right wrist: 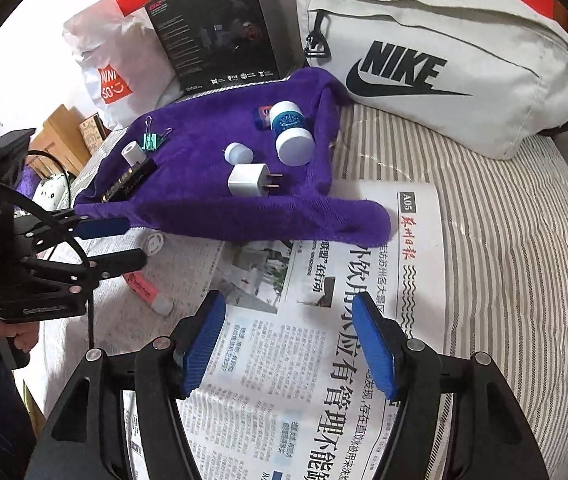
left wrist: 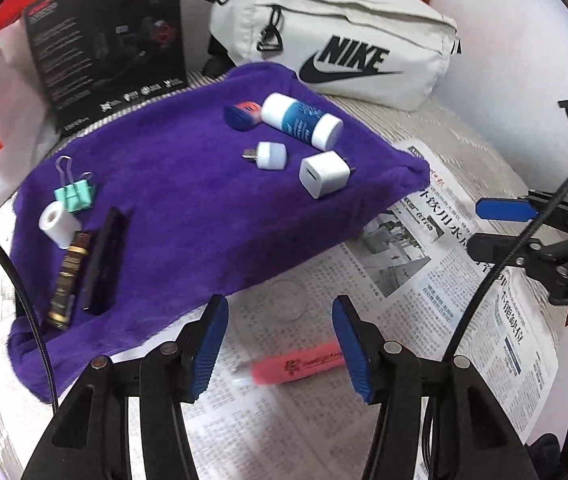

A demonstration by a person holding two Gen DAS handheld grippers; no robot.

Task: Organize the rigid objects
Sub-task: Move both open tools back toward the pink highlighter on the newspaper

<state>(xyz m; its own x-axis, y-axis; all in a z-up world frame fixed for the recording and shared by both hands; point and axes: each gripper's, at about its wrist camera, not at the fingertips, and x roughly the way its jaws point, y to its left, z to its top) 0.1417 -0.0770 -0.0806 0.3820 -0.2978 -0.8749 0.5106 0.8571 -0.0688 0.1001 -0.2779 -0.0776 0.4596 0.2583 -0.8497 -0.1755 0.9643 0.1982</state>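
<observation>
Progress, judged from the layout: most small items already sit on the purple towel (left wrist: 188,200). Far end of the towel: blue-and-white bottle (left wrist: 302,120), white charger plug (left wrist: 324,173), small white USB light (left wrist: 270,155), red-blue piece (left wrist: 242,114). Left end of the towel: teal binder clip (left wrist: 76,196), white tape roll (left wrist: 58,222), dark gold-lettered tube (left wrist: 66,280), black bar (left wrist: 104,258).

Still off the towel, on the newspaper (left wrist: 424,272) just in front of it: pink highlighter (left wrist: 298,364) and a small round white item (right wrist: 153,244).

Left gripper (left wrist: 280,344): jaws wide, nothing held; the highlighter lies between and just beyond the tips, toward the right finger, not touched.

Right gripper (right wrist: 290,344): jaws wide, empty, over newspaper right of the towel's front edge.
</observation>
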